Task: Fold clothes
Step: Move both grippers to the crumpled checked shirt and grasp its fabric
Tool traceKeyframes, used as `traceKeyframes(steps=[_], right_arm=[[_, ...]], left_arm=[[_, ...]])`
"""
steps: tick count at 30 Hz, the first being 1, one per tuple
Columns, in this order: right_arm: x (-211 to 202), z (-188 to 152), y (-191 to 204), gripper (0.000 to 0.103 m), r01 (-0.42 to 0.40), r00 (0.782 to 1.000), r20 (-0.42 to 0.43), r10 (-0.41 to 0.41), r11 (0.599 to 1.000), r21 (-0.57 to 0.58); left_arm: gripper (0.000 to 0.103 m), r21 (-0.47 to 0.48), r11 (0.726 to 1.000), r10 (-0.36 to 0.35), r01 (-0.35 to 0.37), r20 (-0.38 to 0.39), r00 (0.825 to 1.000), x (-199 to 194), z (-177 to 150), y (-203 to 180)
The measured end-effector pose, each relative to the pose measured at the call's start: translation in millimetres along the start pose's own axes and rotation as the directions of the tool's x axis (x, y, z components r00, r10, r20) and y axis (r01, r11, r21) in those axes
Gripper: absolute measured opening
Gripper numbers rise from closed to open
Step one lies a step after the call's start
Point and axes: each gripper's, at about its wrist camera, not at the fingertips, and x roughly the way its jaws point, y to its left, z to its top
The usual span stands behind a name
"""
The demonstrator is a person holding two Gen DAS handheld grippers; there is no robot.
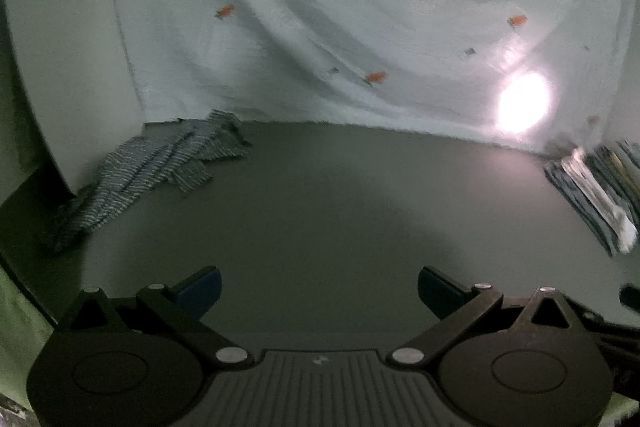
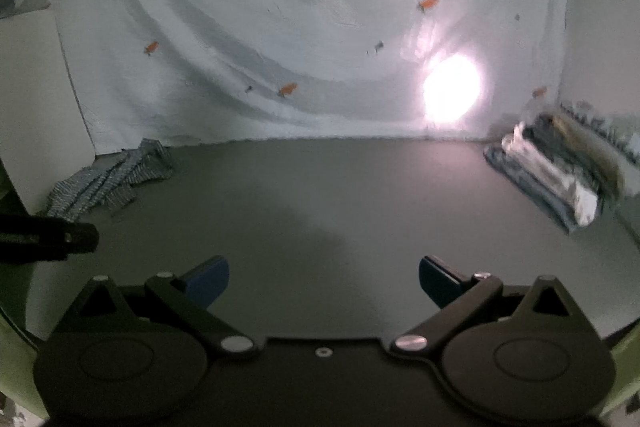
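A crumpled grey striped garment (image 1: 152, 167) lies at the far left of the dark grey table (image 1: 340, 207); it also shows in the right wrist view (image 2: 108, 179). A stack of folded clothes (image 1: 600, 191) sits at the far right, also in the right wrist view (image 2: 560, 171). My left gripper (image 1: 318, 293) is open and empty, above the table's near part. My right gripper (image 2: 324, 283) is open and empty, likewise over the near table (image 2: 320, 195). Both are well short of the garment.
A white sheet with small orange prints (image 1: 360, 27) hangs behind the table, with a bright light spot (image 2: 452, 91) shining through it. A white board (image 1: 60, 59) stands at the far left. Part of the left gripper (image 2: 48, 237) shows at the right wrist view's left edge.
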Motion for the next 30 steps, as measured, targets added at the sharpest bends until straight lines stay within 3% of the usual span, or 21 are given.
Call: traceKeyframes(steps=[5, 11, 15, 21, 26, 30], right_arm=[[31, 11, -18, 0.103, 0.035, 0.999, -0.022, -0.035, 0.999, 0.029], [94, 36, -18, 0.103, -0.015, 0.998, -0.066, 0.019, 0.998, 0.064], [137, 53, -17, 0.103, -0.05, 0.994, -0.096, 0.059, 0.995, 0.088], [197, 72, -2, 0.103, -0.122, 0.98, -0.148, 0.133, 0.989, 0.082], [241, 82, 31, 0.103, -0.228, 0.954, -0.174, 0.245, 0.967, 0.113], [287, 86, 60, 0.103, -0.306, 0.915, -0.203, 0.348, 0.929, 0.209]], left_arm=[[0.103, -0.071, 0.997, 0.024, -0.025, -0.018, 1.0, 30, 14, -6], [0.103, -0.058, 0.996, 0.066, -0.07, -0.079, 0.995, 66, 38, -7], [0.103, -0.163, 0.982, 0.079, -0.1, -0.131, 0.988, 92, 57, 14], [0.103, -0.326, 0.932, 0.101, -0.159, -0.189, 0.977, 125, 67, 58], [0.103, -0.413, 0.89, 0.109, -0.195, -0.223, 0.969, 153, 74, 104], [0.102, -0.541, 0.822, 0.048, -0.178, -0.245, 0.968, 193, 86, 158]])
